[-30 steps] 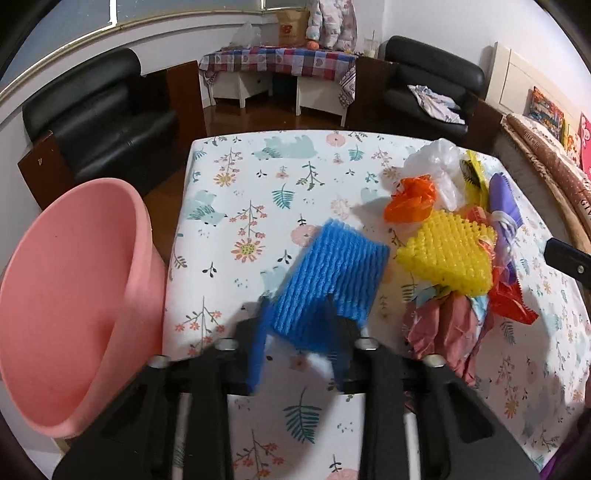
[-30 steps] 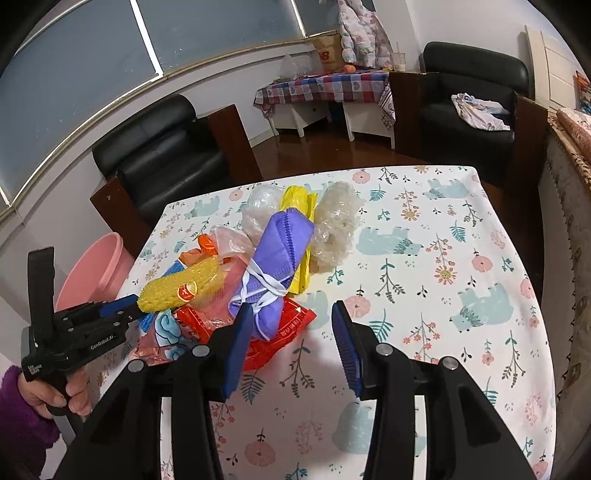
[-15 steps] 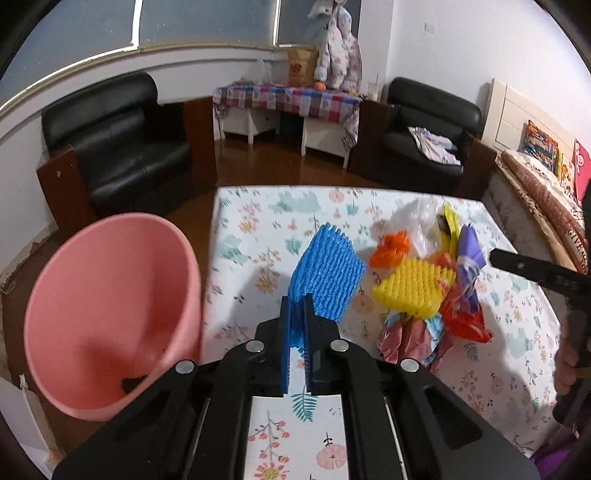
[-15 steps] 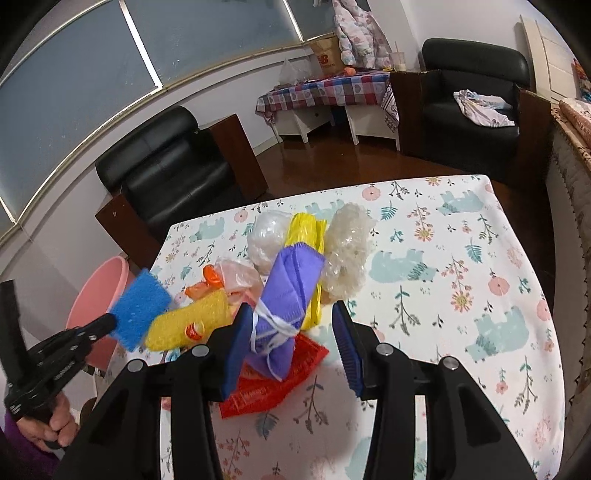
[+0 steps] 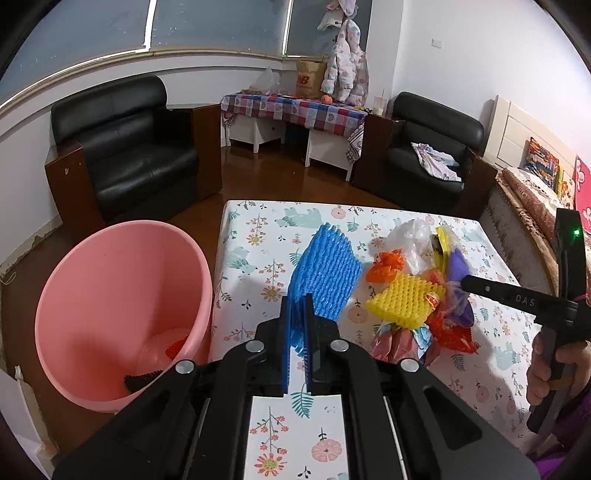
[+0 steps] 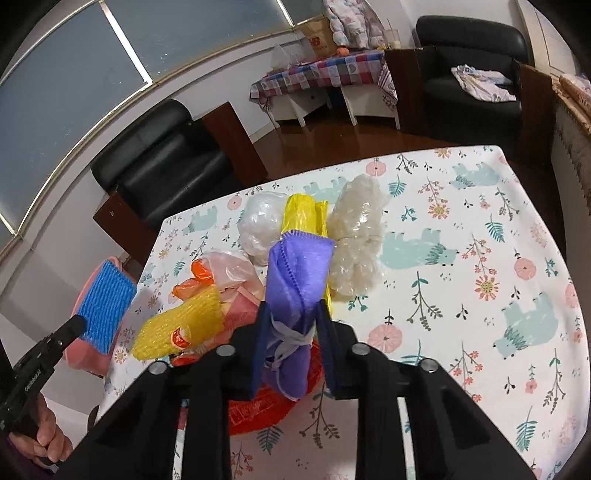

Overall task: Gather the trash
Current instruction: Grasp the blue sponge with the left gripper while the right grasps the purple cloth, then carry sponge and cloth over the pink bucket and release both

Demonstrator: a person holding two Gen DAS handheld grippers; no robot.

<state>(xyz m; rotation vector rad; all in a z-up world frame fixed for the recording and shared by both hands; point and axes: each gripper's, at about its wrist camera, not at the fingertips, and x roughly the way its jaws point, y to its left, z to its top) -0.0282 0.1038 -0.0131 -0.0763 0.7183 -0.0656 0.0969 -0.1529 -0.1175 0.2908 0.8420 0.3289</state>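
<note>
A home living room: black leather armchairs (image 5: pixel 125 144), floral-clothed table (image 5: pixel 258 236), hanging child's jacket (image 5: pixel 345 70).

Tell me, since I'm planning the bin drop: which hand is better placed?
Left. Its claw is shut on the blue foam net beside the pink bin; the right claw is closing around the purple cloth.

Even, fairly bright indoor light fills both views, with no hard glare. The dark window panes (image 5: pixel 218 33) at twelve o'clock give no daylight. Soft shadows lie on the floral-clothed bench (image 5: pixel 258 236) beside the blue ribbed foam net (image 5: pixel 325 273) and inside the pink plastic bucket (image 5: pixel 92 295). Fisheye bending curves the window sill and walls, and black vignette fills the corners. The purple cloth bundle (image 6: pixel 295 291) looks slightly smeared by motion at three o'clock in the left view.
</note>
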